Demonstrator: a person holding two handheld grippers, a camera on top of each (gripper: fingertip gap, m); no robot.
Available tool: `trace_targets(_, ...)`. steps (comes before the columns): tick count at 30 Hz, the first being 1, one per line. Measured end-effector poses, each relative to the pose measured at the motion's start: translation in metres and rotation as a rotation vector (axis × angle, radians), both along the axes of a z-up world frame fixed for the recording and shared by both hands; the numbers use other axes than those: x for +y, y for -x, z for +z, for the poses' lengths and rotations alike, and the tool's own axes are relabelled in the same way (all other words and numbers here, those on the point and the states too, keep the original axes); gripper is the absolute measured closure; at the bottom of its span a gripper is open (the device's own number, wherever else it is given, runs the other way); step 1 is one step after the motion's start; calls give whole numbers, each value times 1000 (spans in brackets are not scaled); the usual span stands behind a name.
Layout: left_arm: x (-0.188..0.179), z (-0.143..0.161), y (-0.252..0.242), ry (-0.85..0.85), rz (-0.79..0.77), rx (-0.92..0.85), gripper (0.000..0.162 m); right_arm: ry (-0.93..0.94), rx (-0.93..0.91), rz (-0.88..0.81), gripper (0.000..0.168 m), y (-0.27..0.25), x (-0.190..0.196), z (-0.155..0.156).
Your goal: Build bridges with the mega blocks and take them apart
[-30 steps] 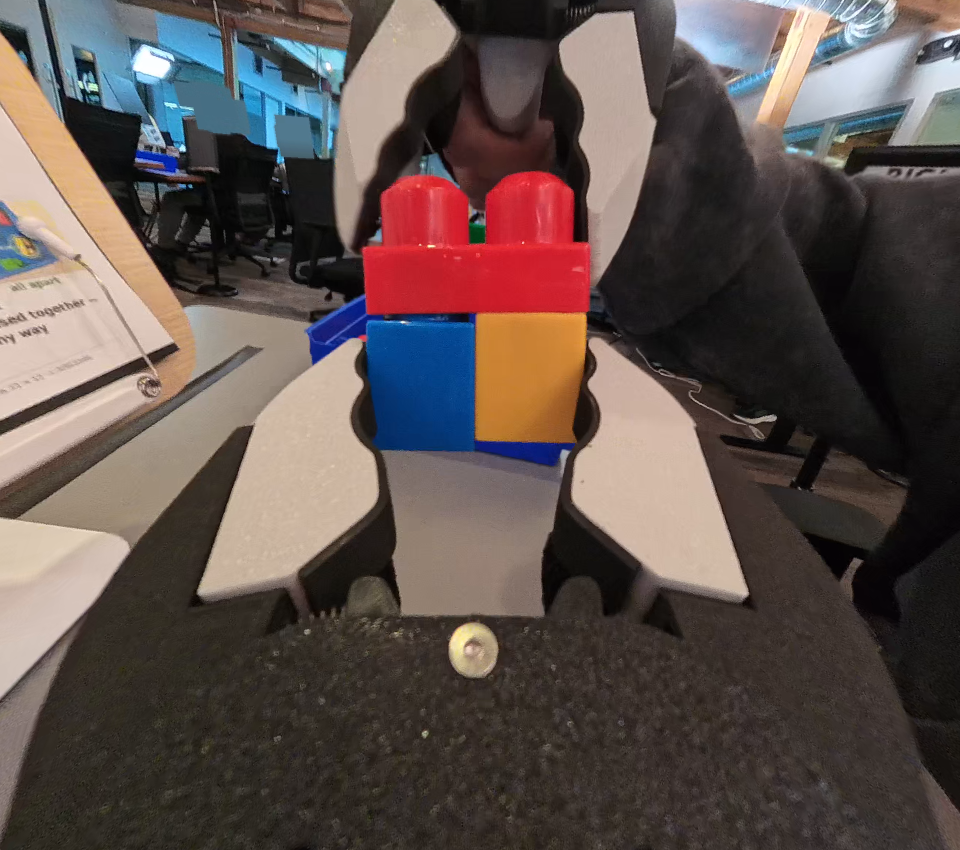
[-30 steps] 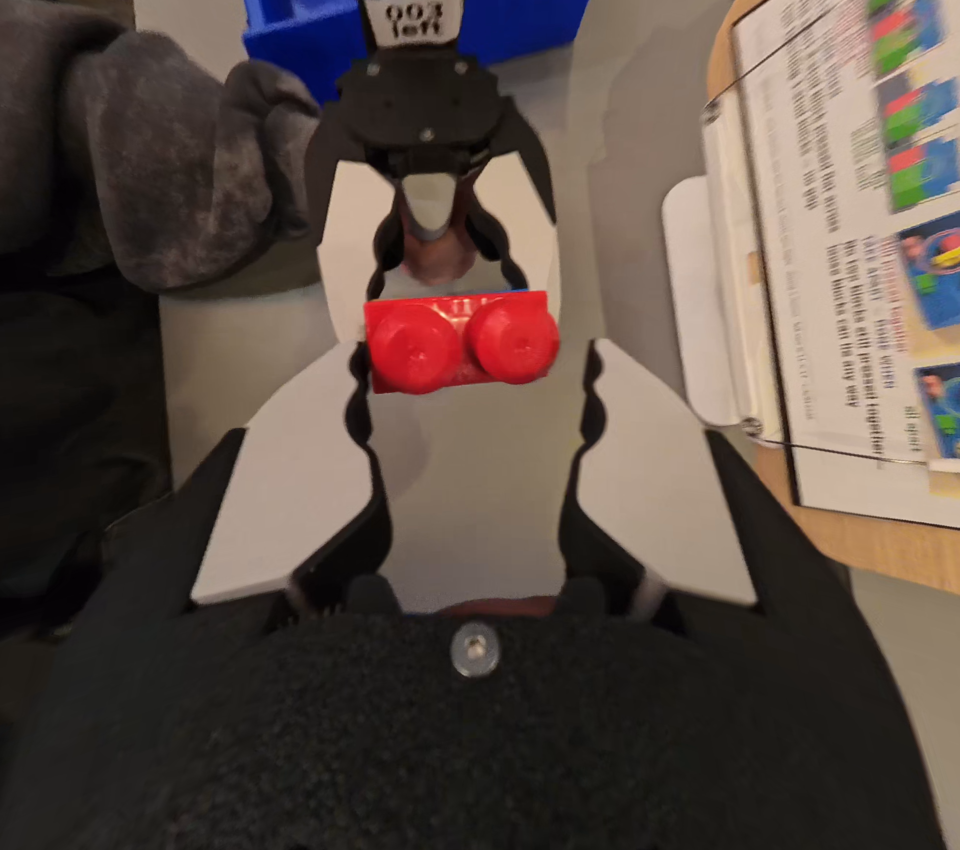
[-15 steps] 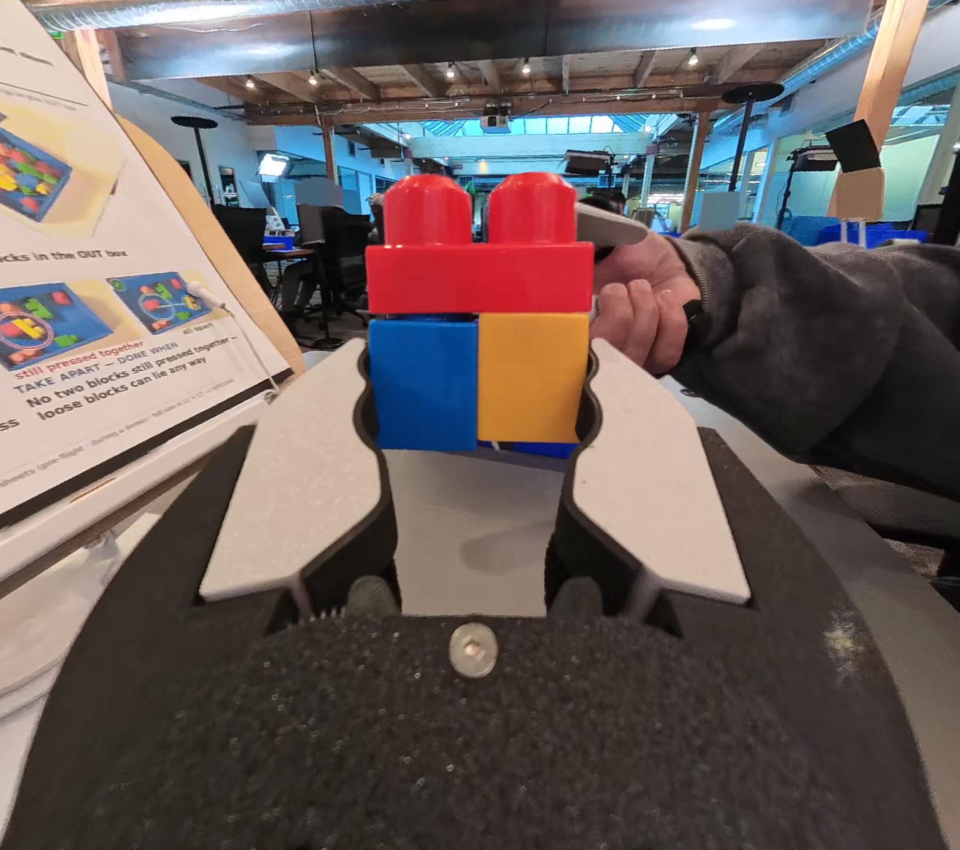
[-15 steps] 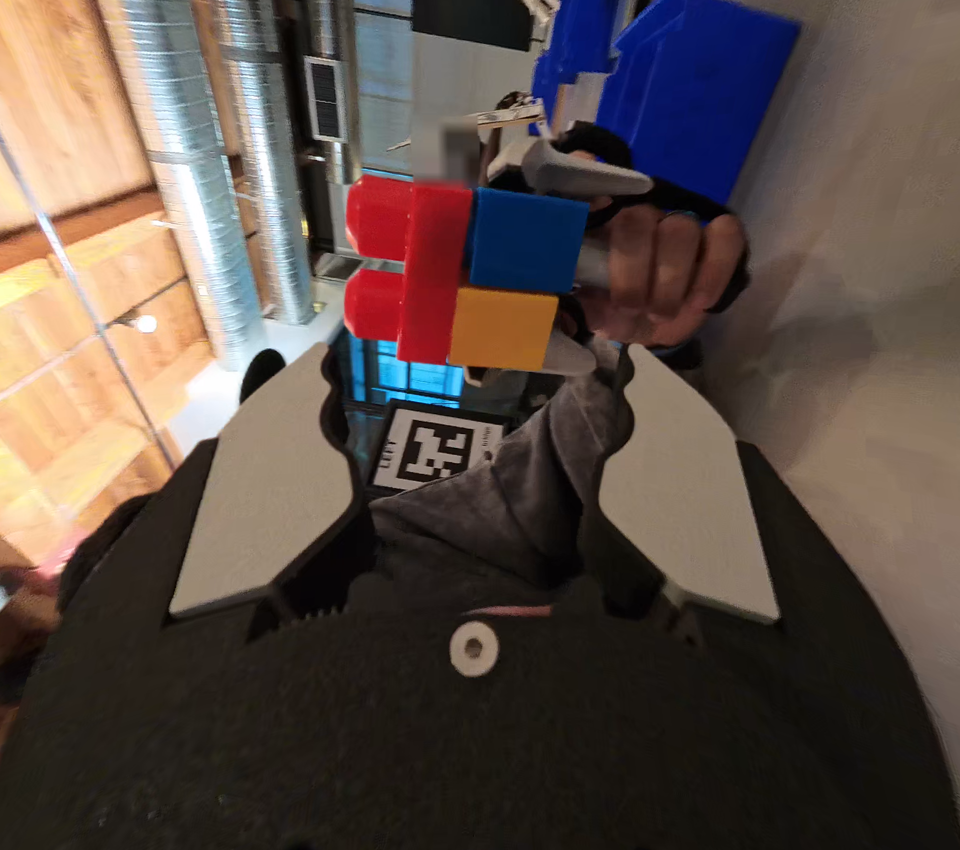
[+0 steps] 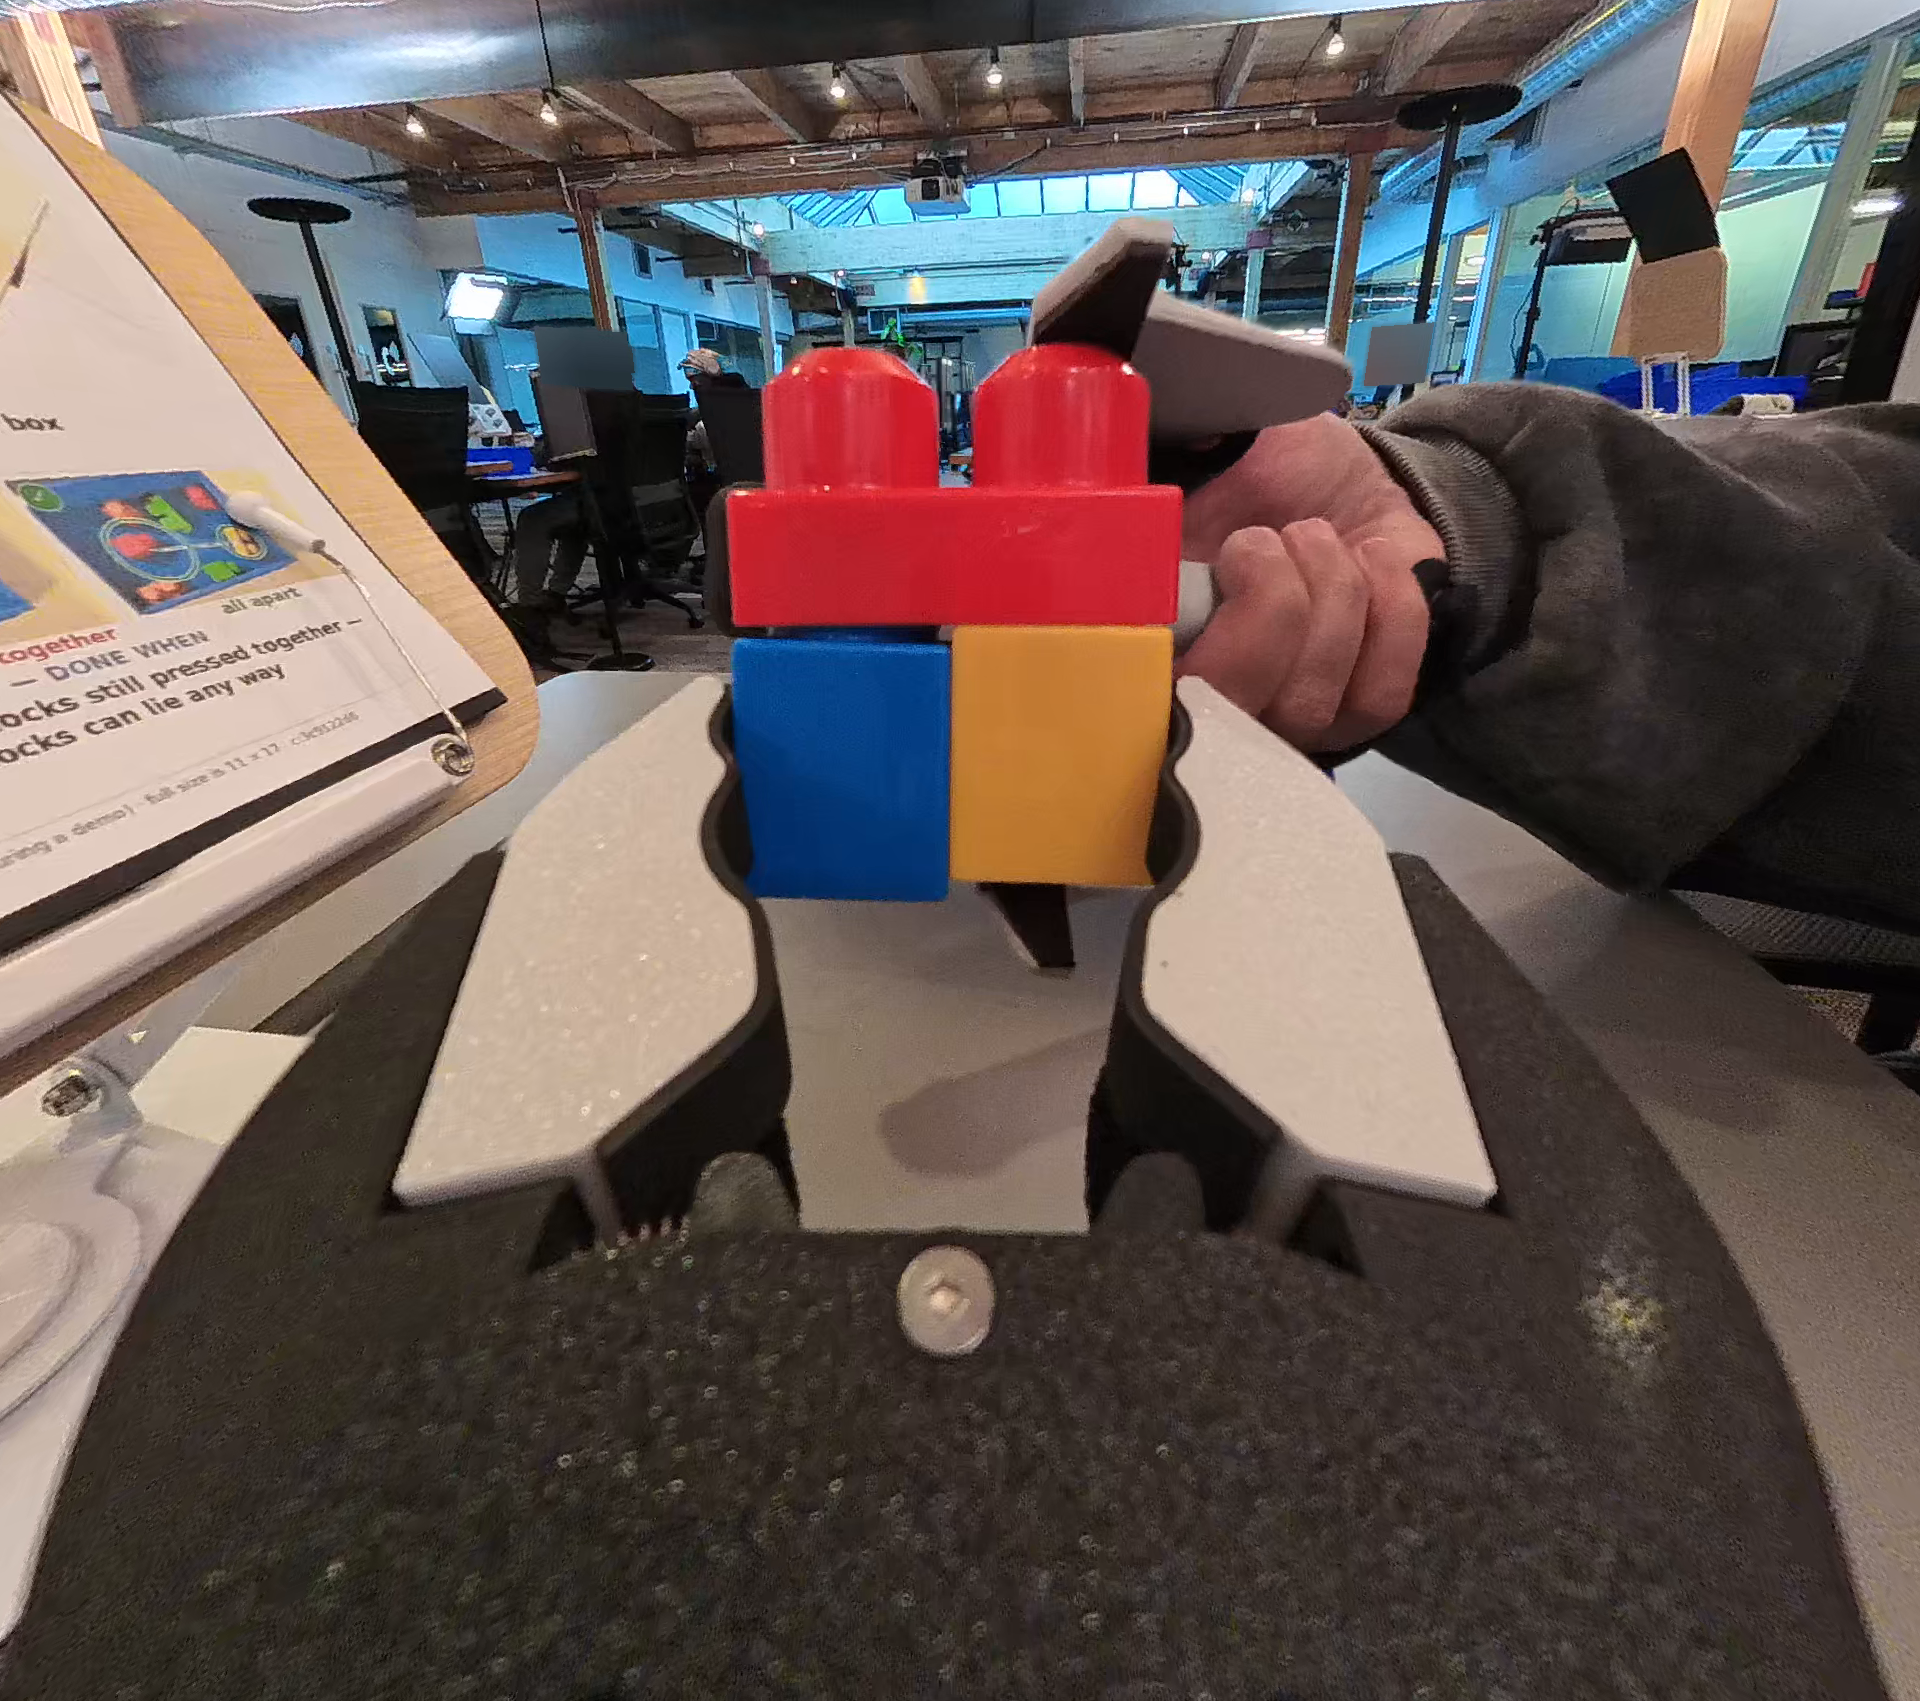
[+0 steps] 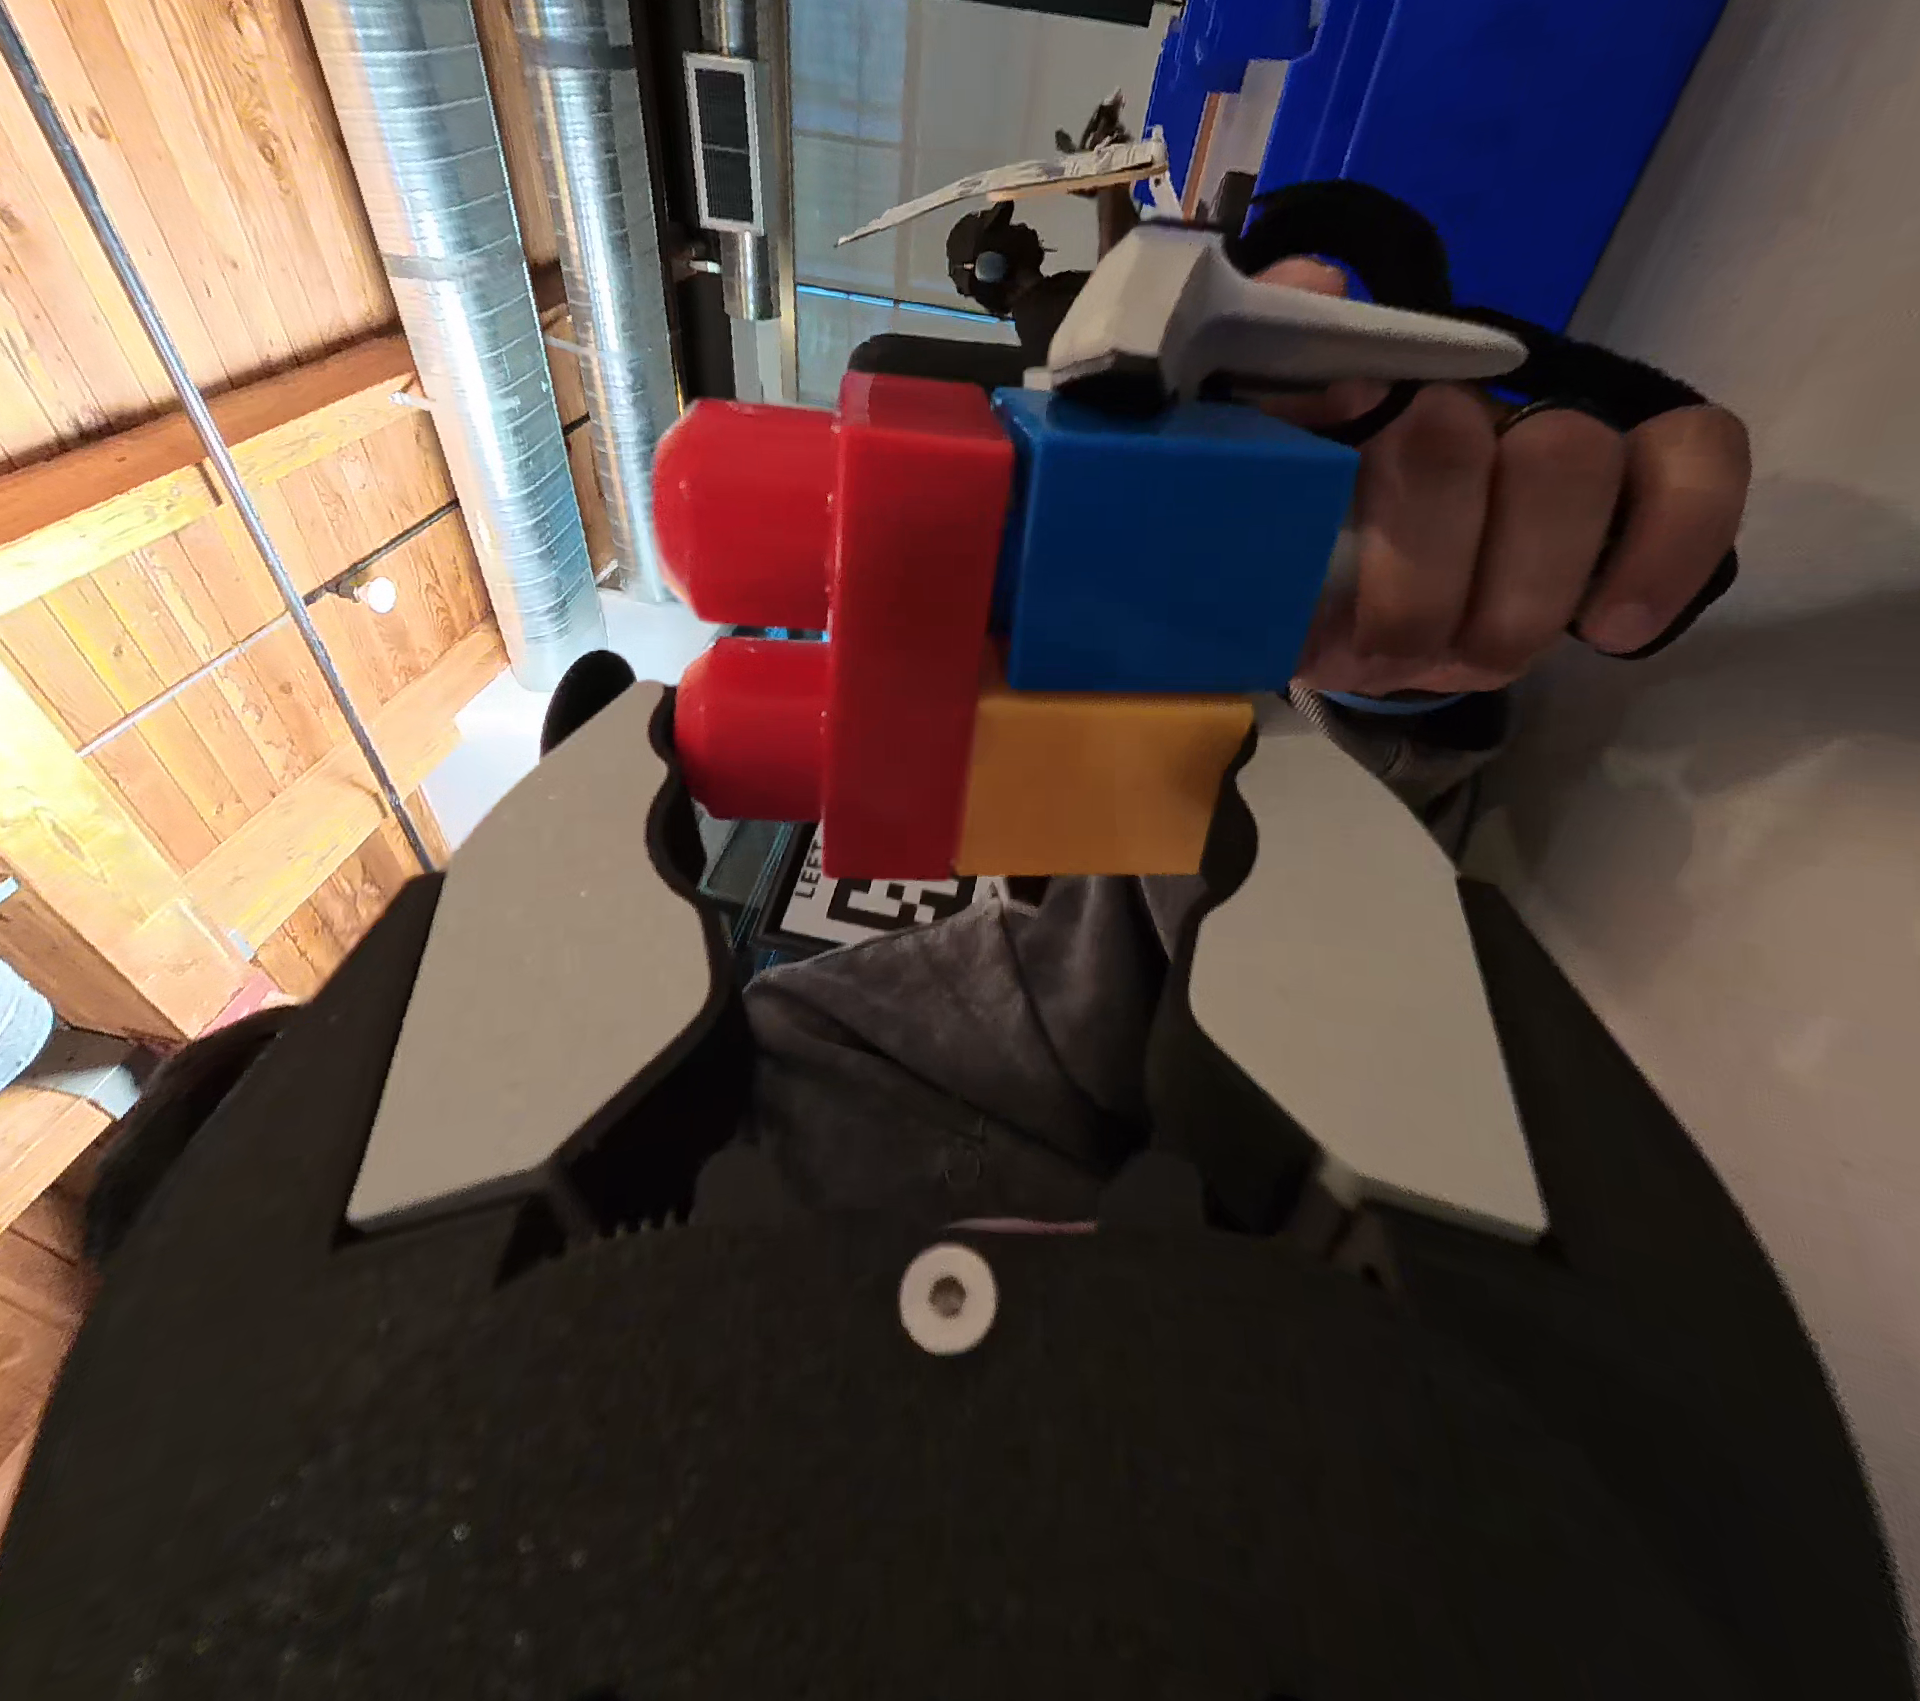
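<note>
Bridge of three mega blocks sits clamped in the left claw (image 5: 951,778): a red block (image 5: 954,555) with two studs spans a blue block (image 5: 842,763) and a yellow block (image 5: 1060,752), which stand side by side and touching. In the left wrist view the claw's two grey fingers (image 5: 613,945) press the outer faces of the blue and yellow blocks, blue at 9 o'clock, yellow at 3 o'clock, red across 12 o'clock. The stack is held clear above the grey desk (image 5: 935,1059); its shadow falls on the desk below.

Right claw (image 6: 951,768) is spread wide. In the right wrist view, which is rolled sideways, its fingertips flank the near end of the bridge: one beside the lower red stud at 9 o'clock, the other just beside the yellow block (image 6: 1091,784) at 3 o'clock. Whether either tip touches cannot be told. In the left wrist view one right-claw finger shows behind the red studs at 1 o'clock; another dark tip pokes out below the yellow block.

A hand (image 5: 1299,571) in a grey sleeve (image 5: 1662,633) reaches in from 3 o'clock. A hand (image 6: 1507,529) also shows behind the blue block (image 6: 1164,539) in the right wrist view.

A printed instruction sheet on a wooden board (image 5: 343,446) leans at 9 o'clock. Blue bins (image 6: 1507,93) lie at 1 o'clock in the right wrist view.
</note>
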State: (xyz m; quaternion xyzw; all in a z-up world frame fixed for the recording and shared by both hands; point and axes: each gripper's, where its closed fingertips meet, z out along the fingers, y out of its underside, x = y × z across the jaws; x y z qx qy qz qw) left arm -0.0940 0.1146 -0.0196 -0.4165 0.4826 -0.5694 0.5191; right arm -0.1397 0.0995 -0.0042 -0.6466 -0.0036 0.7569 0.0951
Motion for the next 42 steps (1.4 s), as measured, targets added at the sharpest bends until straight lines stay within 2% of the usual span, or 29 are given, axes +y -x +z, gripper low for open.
trace_targets(11,-2,-9,-4,4,-20,40,88,-6,9,46,73,-4,-4,-8)
trace_targets(15,-1,-12,-5,-9,10,60,88,2,19,15,72,-7,-3,-12)
trace_targets(19,3,-3,3,9,16,19,88,2,35,-69,60,-22,11,-17)
trace_targets(22,1,1,5,14,-5,8,88,8,39,-107,60,-25,23,-17)
trace_targets(25,-3,-5,1,-8,-2,37,87,-4,37,-57,60,-11,22,-13)
trace_targets(30,-8,-8,-2,-2,-37,49,87,-17,53,-73,68,-9,30,-6)
trace_targets(42,-13,-10,-4,-9,-49,52,87,-14,67,-30,71,-10,25,-6)
